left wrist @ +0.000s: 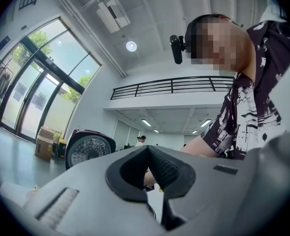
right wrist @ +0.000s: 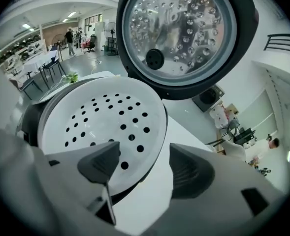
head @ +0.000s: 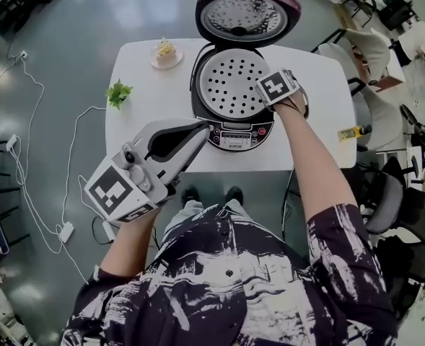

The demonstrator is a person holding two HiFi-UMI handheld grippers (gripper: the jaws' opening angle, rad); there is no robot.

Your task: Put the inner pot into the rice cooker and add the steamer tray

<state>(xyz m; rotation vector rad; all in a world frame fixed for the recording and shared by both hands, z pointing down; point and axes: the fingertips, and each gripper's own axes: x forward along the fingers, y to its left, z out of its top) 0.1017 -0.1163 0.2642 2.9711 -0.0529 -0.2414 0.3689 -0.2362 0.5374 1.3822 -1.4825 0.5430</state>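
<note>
The tray sits in the cooker, whose lid stands open, on the desk. The right claw hangs at the tray's right rim, jaws apart and gripping nothing. The left claw is at the desk's near edge, jaws together and empty. A plant lies well to the left.

One rice cooker, one steamer tray, one plant, one plate and one table are counted, plus two grippers: left gripper, right gripper.
</note>
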